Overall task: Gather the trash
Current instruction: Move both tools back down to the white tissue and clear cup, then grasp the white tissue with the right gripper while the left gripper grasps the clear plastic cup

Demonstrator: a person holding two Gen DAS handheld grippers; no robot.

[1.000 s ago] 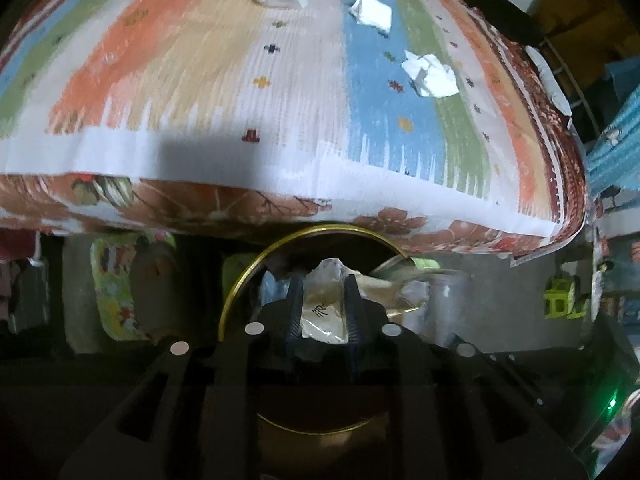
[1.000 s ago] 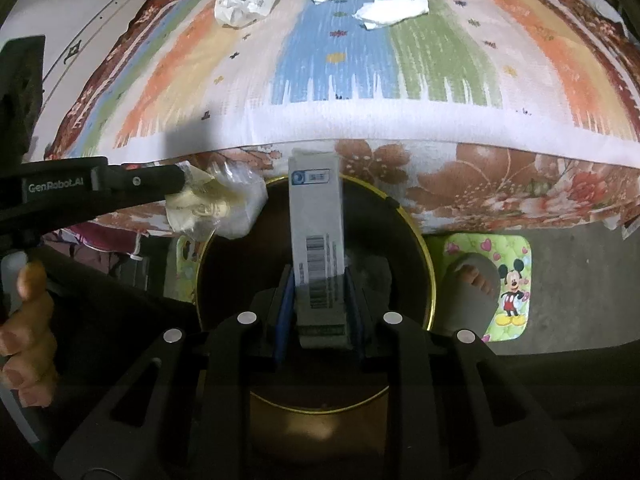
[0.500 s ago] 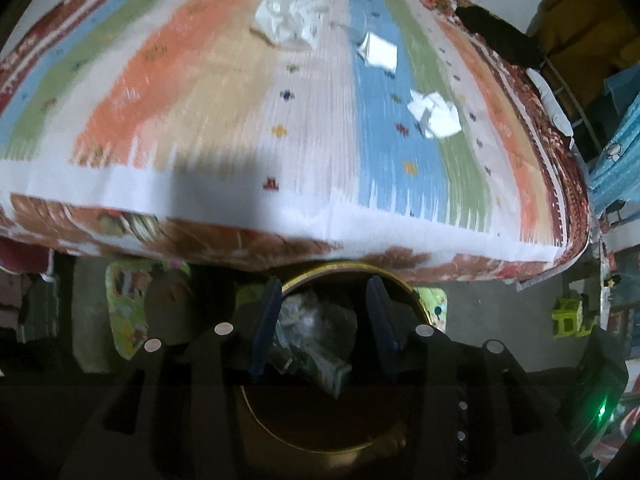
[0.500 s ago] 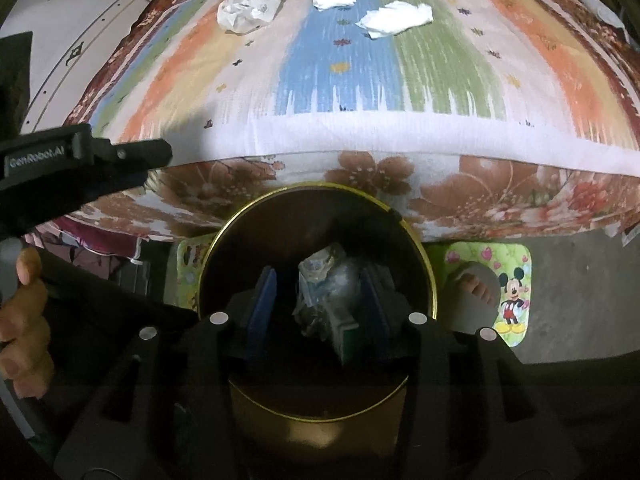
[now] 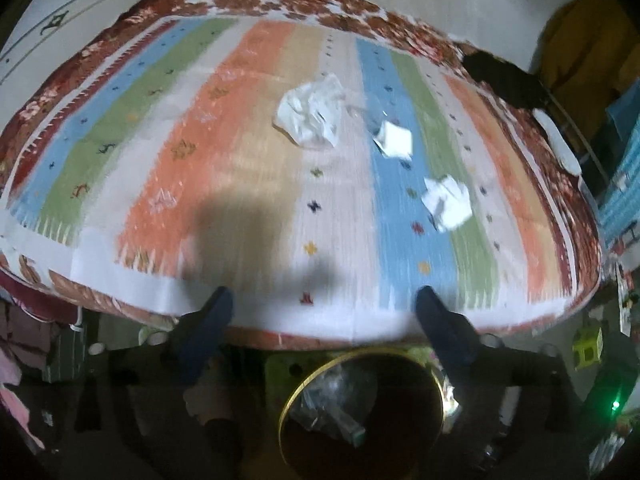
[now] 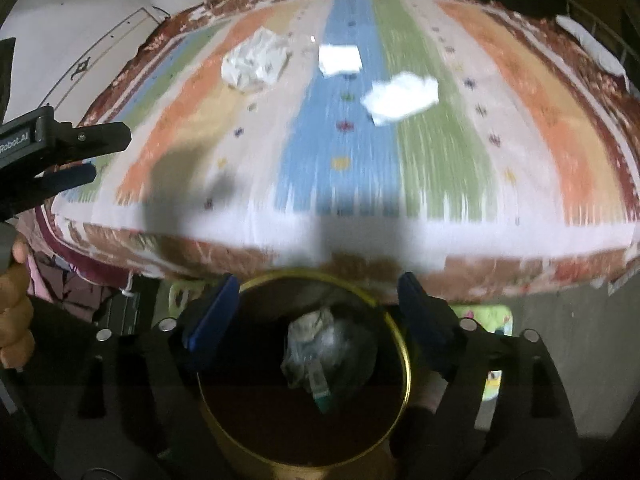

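Three white paper scraps lie on the striped bedspread (image 5: 240,152): a big crumpled one (image 5: 310,116) (image 6: 256,62), a folded square (image 5: 394,140) (image 6: 340,59) and a smaller crumpled one (image 5: 448,202) (image 6: 400,98). Below the bed's near edge stands a gold-rimmed bin (image 5: 362,354) (image 6: 405,360) with a clear wrapper and a small box (image 6: 320,352) inside. My left gripper (image 5: 323,294) hangs over the bed's edge, its jaws opening wide with nothing between them. My right gripper (image 6: 318,280) is above the bin, its jaws also opening and empty.
The left gripper (image 6: 106,156) and the hand (image 6: 16,312) that holds it show at the left of the right wrist view. A cartoon floor mat (image 6: 494,320) lies right of the bin. A dark cloth (image 5: 504,76) sits on the bed's far right corner.
The left gripper let go of the wrapper and the right one of the box; both now lie in the bin. Both jaws spread wide, and both grippers rose and tilted toward the bed.
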